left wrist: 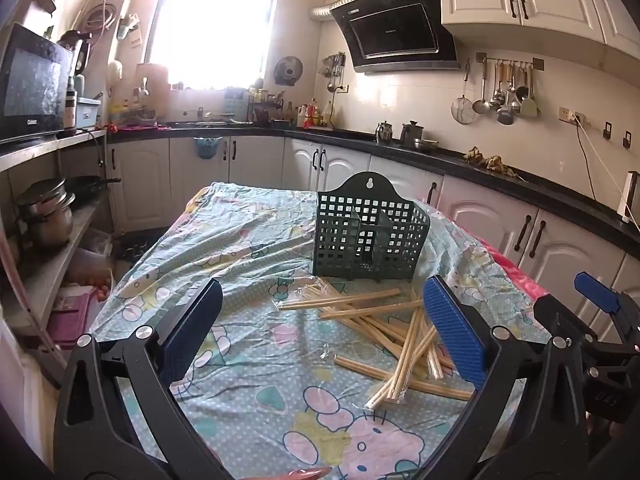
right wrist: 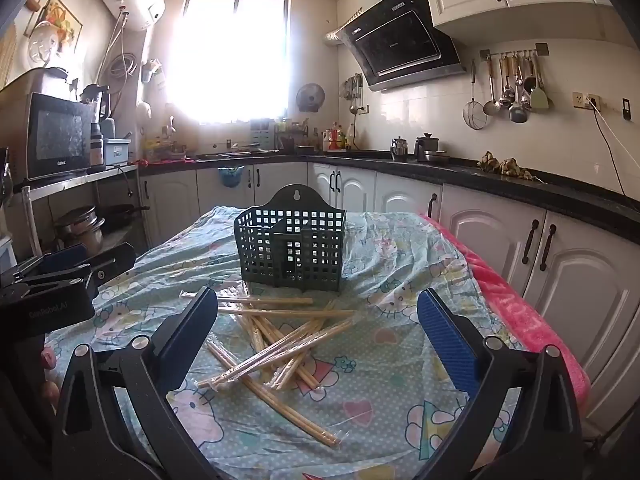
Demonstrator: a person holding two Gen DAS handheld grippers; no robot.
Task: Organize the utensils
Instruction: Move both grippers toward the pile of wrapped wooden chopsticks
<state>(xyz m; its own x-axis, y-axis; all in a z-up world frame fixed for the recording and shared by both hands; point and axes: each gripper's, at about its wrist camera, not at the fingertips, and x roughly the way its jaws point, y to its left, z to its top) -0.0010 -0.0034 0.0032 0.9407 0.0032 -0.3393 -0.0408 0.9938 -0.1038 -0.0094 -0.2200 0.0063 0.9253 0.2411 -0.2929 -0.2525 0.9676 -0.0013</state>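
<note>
A dark green lattice utensil basket (left wrist: 370,236) (right wrist: 292,246) stands upright on a table covered with a cartoon-print cloth (left wrist: 248,240) (right wrist: 384,360). In front of it lies a loose heap of wooden chopsticks in clear wrappers (left wrist: 384,332) (right wrist: 276,336). My left gripper (left wrist: 320,320) hovers open above the cloth, left of the heap, with nothing between its blue pads. Wide open too, my right gripper (right wrist: 316,320) hangs over the heap's near side, holding nothing. The right gripper's fingertip (left wrist: 596,292) shows at the right edge of the left wrist view, and the left gripper's body (right wrist: 52,280) at the left of the right wrist view.
Kitchen counters with white cabinets (right wrist: 540,248) wrap the back and right. A shelf with a microwave (right wrist: 56,140) and pots (left wrist: 48,208) stands left. A pink towel (right wrist: 520,312) lines the table's right edge. Ladles hang on the wall (left wrist: 504,92).
</note>
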